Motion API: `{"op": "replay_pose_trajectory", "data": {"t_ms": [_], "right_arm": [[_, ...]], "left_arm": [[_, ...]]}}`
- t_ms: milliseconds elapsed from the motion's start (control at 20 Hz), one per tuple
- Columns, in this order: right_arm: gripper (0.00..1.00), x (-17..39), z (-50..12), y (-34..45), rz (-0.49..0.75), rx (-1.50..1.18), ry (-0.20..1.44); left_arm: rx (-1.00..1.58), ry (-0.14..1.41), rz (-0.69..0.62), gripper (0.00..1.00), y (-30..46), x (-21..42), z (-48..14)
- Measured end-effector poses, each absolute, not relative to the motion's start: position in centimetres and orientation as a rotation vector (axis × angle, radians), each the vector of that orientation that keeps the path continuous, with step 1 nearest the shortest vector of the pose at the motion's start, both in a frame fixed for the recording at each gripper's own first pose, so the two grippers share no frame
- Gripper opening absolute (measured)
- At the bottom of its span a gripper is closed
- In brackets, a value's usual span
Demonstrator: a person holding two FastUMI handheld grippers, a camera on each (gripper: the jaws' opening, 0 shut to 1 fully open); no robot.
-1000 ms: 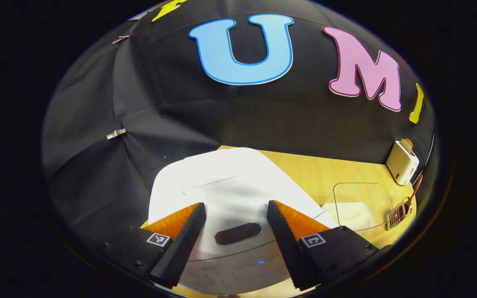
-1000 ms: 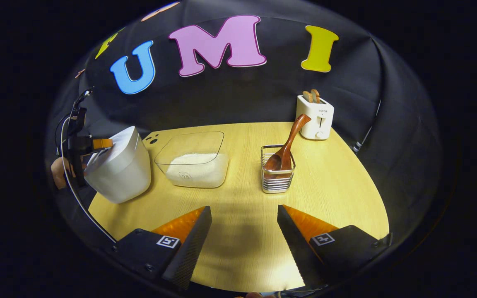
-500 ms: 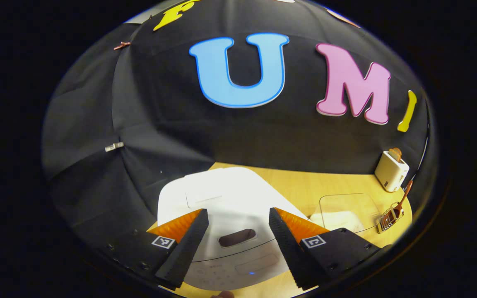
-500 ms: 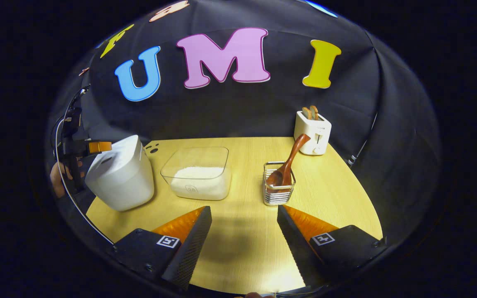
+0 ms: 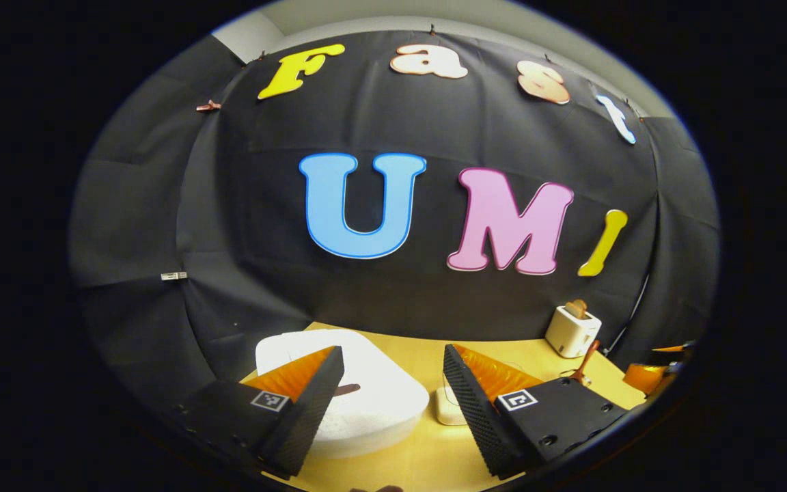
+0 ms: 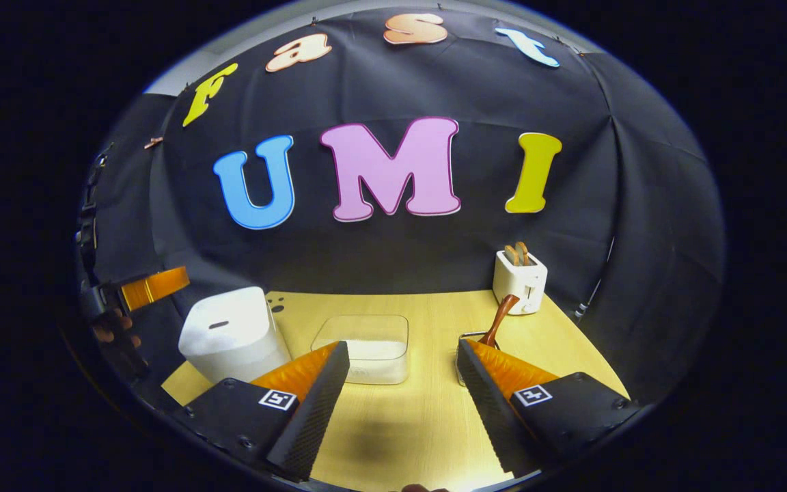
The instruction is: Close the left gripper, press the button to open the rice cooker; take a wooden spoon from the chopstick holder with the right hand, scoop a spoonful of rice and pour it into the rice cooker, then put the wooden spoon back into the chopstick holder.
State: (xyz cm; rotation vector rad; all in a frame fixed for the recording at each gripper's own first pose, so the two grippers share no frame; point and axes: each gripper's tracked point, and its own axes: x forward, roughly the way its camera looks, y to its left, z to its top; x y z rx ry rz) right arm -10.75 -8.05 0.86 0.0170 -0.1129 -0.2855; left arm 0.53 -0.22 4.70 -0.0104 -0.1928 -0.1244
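Your left gripper (image 5: 393,396) stands wide open and holds nothing, raised above the closed rice cooker (image 5: 366,396) at the worktop's (image 5: 427,458) left end. Your right gripper (image 6: 404,393) is likewise wide open and empty, above the worktop's near edge. The wooden spoon (image 6: 501,318) leans in the chopstick holder (image 6: 467,336), right of the clear rice container (image 6: 369,348). A toaster (image 6: 520,280) stands behind them.

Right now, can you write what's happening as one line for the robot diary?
left gripper: open, above rice cooker | lid: shut | right gripper: open, empty | wooden spoon: in chopstick holder | rice box: untouched
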Motion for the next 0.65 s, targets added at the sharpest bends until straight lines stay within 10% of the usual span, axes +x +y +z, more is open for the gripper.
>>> {"op": "replay_pose_trajectory", "data": {"t_ms": [650], "right_arm": [[0.99,-15.8,-8.1,-6.0,-0.354,0.057,-0.010]], "left_arm": [[0.026,-0.094,-0.207,0.96,-1.6,-7.0,-3.6]]}}
